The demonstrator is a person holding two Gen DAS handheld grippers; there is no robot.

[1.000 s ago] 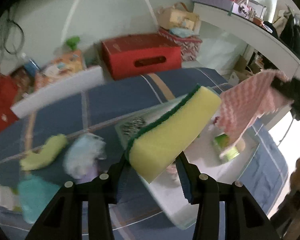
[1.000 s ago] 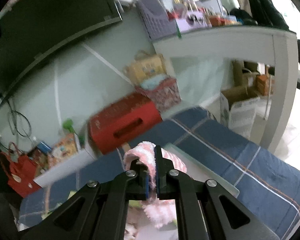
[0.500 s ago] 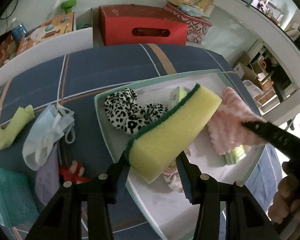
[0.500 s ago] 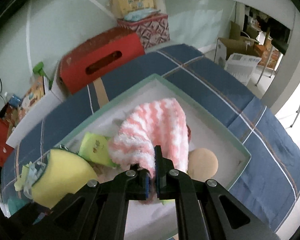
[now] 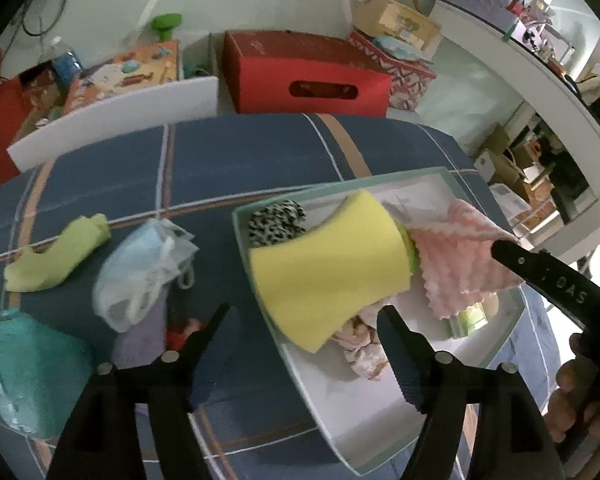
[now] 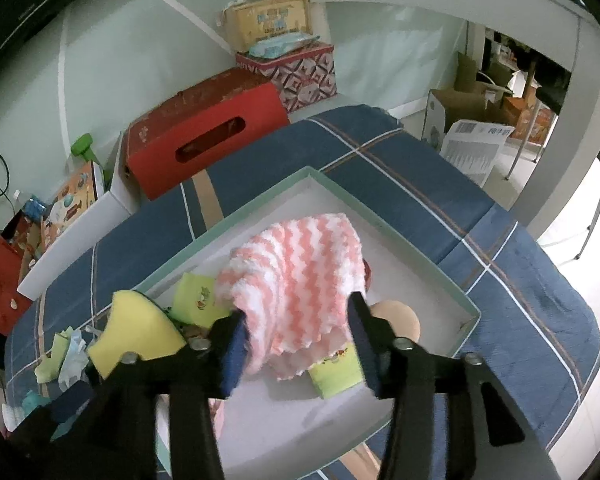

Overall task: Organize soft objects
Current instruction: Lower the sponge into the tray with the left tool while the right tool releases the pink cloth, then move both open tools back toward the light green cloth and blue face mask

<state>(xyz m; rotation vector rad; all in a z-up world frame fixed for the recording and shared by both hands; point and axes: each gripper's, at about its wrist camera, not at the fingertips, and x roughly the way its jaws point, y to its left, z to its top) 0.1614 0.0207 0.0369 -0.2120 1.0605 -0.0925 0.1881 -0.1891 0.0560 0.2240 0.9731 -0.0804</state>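
Note:
The yellow sponge (image 5: 328, 264) with a green scrub side lies loose and tilted over the left side of the white tray (image 5: 360, 400). My left gripper (image 5: 304, 312) stands wide open just behind it, touching nothing. A pink-and-white wavy cloth (image 6: 296, 264) is heaped in the tray (image 6: 400, 236), and my right gripper (image 6: 296, 308) is open around its near edge. A leopard-print scrunchie (image 5: 276, 224), small green packets (image 6: 336, 372) and a round beige pad (image 6: 400, 316) also lie in the tray. The sponge (image 6: 140, 332) shows at the tray's left end.
On the blue plaid cover left of the tray lie a lime cloth (image 5: 56, 256), a pale blue face mask (image 5: 140, 272) and a teal item (image 5: 32, 364). A red box (image 5: 308, 76) and a white board (image 5: 116, 120) stand behind. A hand (image 5: 572, 396) holds the right gripper's handle.
Both grippers have opened. The left one let go of the sponge, which has dropped onto the tray's left side. The right one released the pink cloth into the tray.

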